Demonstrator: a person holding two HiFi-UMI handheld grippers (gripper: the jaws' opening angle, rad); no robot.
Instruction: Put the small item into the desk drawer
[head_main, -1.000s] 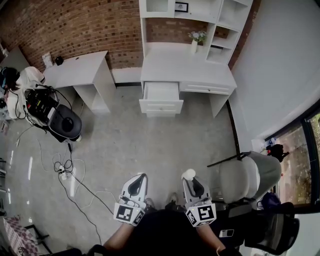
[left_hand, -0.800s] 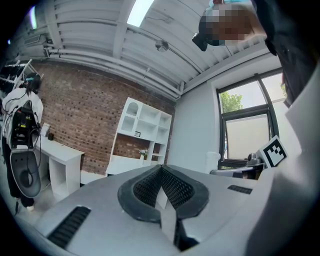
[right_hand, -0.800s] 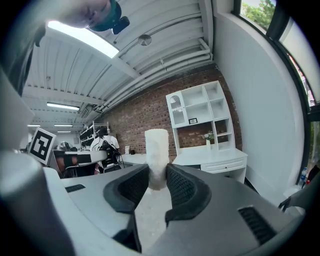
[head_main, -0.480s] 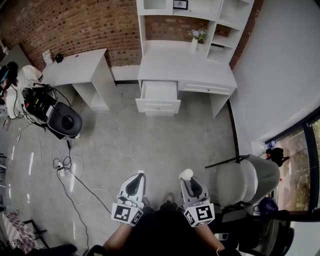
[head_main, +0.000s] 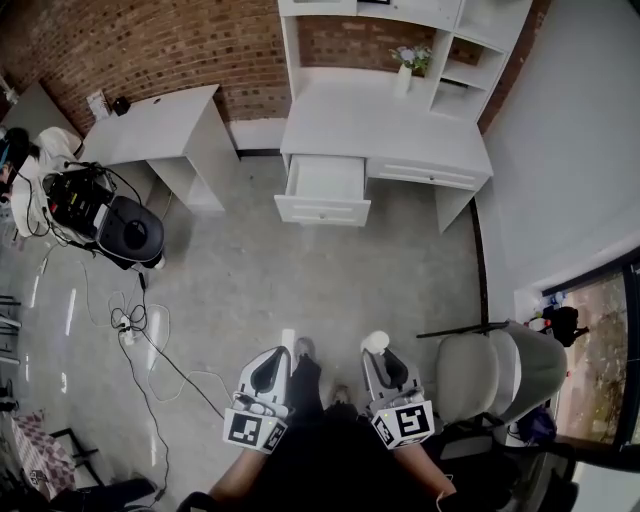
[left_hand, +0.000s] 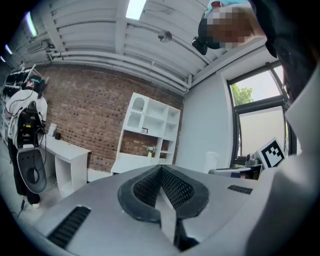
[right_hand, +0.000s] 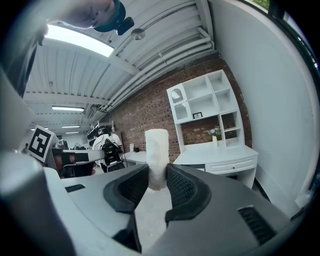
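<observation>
My right gripper (head_main: 377, 352) (right_hand: 157, 182) is shut on a small white cylinder (right_hand: 156, 156), which stands up between the jaws and shows as a white knob (head_main: 375, 343) in the head view. My left gripper (head_main: 279, 356) (left_hand: 161, 186) is shut with nothing in it, jaws touching at their tips. Both are held low in front of the person, far from the white desk (head_main: 380, 125). The desk's left drawer (head_main: 326, 190) stands pulled out over the floor; its inside looks bare. In the right gripper view the desk (right_hand: 220, 152) lies ahead to the right.
A white hutch with a vase (head_main: 404, 72) tops the desk. A second white desk (head_main: 160, 130) stands at the left, with a black bin (head_main: 131, 236) and cables (head_main: 140, 335) on the floor beside it. A grey chair (head_main: 490, 372) is close at my right.
The view has shifted slightly toward the desk, and a foot now shows between the grippers. Both grippers keep their places and their states.
</observation>
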